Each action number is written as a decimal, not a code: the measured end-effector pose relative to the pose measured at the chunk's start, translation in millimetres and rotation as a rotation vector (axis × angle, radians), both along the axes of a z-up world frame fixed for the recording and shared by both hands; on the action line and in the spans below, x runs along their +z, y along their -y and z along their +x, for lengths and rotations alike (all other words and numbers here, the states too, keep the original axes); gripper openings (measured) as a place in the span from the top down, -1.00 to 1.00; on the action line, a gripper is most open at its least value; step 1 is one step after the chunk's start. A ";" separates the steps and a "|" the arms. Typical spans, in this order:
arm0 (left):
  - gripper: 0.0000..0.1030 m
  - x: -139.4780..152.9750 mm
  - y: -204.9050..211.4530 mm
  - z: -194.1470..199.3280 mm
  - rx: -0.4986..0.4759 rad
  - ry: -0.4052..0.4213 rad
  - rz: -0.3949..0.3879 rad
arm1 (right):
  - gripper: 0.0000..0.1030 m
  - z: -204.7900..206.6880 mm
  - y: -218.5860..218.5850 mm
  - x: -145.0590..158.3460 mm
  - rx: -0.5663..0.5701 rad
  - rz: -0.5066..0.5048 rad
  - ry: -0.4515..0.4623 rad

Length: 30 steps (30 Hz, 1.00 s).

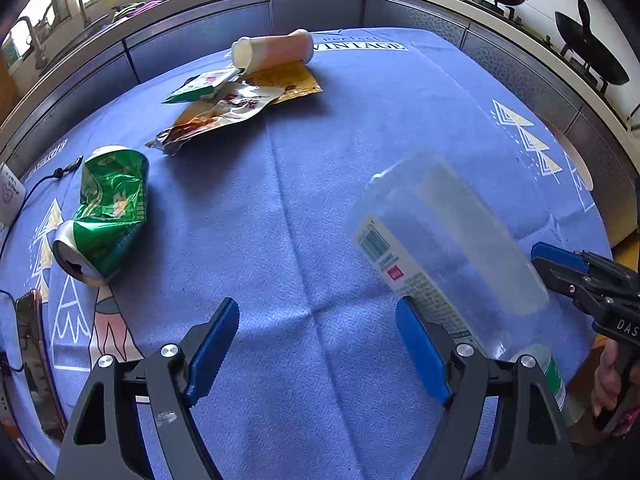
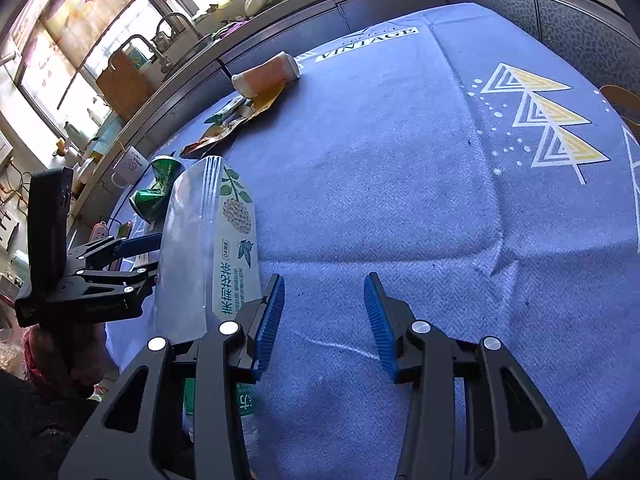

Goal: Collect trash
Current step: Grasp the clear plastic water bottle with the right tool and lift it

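Left gripper (image 1: 316,344): jaws stood apart, empty, above the blue cloth (image 1: 304,200).
Right gripper (image 2: 324,320): jaws apart, nothing between them.
Clear bottle (image 1: 448,236): lay on the counter at its near edge, just right of the left gripper, between the two grippers.
Green can (image 1: 106,216): crushed, left of the bottle, well apart from it.
Wrappers (image 1: 236,98): heaped beyond the can.
Paper cup (image 1: 272,50): on its side, touching the wrappers.
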State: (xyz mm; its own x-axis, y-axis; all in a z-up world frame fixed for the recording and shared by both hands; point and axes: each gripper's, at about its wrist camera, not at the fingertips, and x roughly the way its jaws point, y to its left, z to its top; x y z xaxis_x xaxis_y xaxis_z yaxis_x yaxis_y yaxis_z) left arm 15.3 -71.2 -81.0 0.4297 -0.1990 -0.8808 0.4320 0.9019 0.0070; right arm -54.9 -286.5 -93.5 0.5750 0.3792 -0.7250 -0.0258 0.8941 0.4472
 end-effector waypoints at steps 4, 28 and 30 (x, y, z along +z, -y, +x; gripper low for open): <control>-0.56 -0.3 3.8 -0.3 -0.006 0.004 0.016 | 0.18 1.4 2.1 -2.6 0.001 0.016 0.000; -0.56 -12.0 -24.9 0.0 0.059 -0.034 0.021 | 0.18 -2.3 -28.4 2.5 0.132 -0.077 -0.013; -0.56 -12.5 -24.5 -0.5 0.056 -0.035 0.020 | 0.18 -4.2 -27.3 2.4 0.135 -0.081 -0.016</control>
